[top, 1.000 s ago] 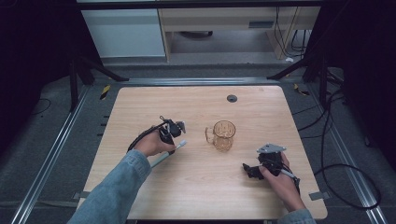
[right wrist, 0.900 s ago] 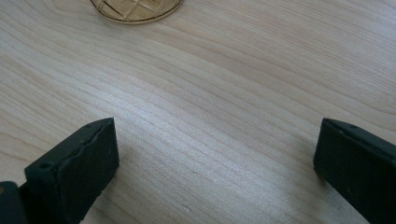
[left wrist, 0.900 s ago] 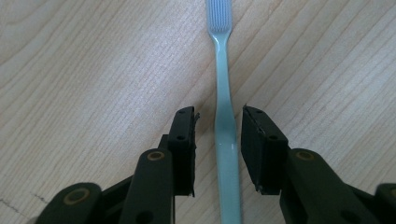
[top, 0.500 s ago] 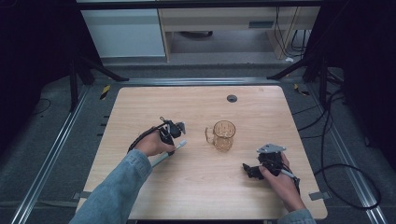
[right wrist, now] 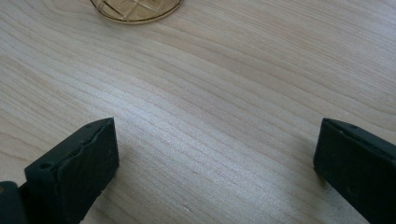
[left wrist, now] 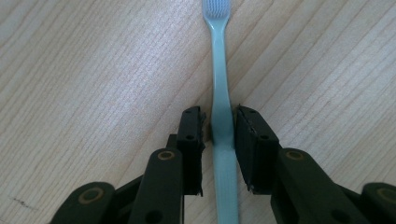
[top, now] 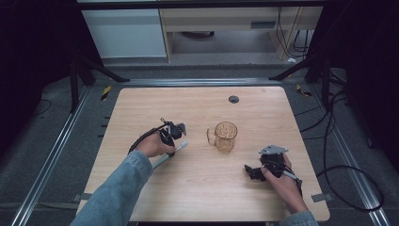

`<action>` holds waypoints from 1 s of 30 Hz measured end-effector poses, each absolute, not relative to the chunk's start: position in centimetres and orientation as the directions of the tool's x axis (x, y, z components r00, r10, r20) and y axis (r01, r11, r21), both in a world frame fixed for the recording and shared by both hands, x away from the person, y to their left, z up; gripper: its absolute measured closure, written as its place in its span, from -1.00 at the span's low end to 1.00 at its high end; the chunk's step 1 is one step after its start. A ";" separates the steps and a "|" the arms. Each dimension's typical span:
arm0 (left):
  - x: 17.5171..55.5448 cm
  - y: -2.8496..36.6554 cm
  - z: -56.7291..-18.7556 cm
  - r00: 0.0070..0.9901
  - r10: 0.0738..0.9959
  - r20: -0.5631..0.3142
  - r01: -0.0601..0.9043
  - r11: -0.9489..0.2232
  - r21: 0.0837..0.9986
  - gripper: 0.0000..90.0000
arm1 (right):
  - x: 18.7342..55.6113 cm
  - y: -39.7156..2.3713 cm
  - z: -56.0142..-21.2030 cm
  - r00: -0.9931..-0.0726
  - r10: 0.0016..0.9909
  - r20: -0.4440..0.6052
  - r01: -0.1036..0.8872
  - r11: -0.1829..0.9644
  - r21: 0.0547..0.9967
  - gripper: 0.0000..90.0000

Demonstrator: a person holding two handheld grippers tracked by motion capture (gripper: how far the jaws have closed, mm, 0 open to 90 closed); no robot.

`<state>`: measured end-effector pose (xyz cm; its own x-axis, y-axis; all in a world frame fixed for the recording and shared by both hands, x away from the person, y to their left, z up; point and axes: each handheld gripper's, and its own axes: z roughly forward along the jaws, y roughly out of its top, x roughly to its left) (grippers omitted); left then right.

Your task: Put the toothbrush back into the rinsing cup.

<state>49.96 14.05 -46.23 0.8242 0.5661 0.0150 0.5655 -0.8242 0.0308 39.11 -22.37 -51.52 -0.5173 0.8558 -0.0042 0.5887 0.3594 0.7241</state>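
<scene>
**Toothbrush flanked by the left jaws, mug waiting alongside**

Here the left gripper has its two jaws down on either side of the pale green toothbrush, which lies flat on the wooden table with its bristled head pointing away from the gripper. The right-hand jaw seems to touch the handle; on the other side a thin gap may remain, so I cannot tell whether the grip is closed yet. In the high view the toothbrush sits just beside the left hand, to the left of the amber glass mug.

The right gripper rests low near the table's near right corner, jaws spread wide with nothing between them.

The risk, as I judge it: the handle is slim and smooth, so an off-centre or incomplete squeeze could let it twist or slip back onto the wood when lifted.

Count: one toothbrush, one mug, two grippers.
</scene>
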 end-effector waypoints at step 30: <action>49.8 14.1 -44.2 0.816 0.578 0.028 0.570 -0.811 0.131 0.75 | 39.1 -22.4 -51.5 -0.516 0.856 -0.003 0.590 0.358 0.724 -0.99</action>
<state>49.75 14.14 -44.23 0.8155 0.5781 0.0279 0.5704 -0.8109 0.1306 39.10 -22.35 -51.52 -0.5162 0.8564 -0.0028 0.5900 0.3580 0.7237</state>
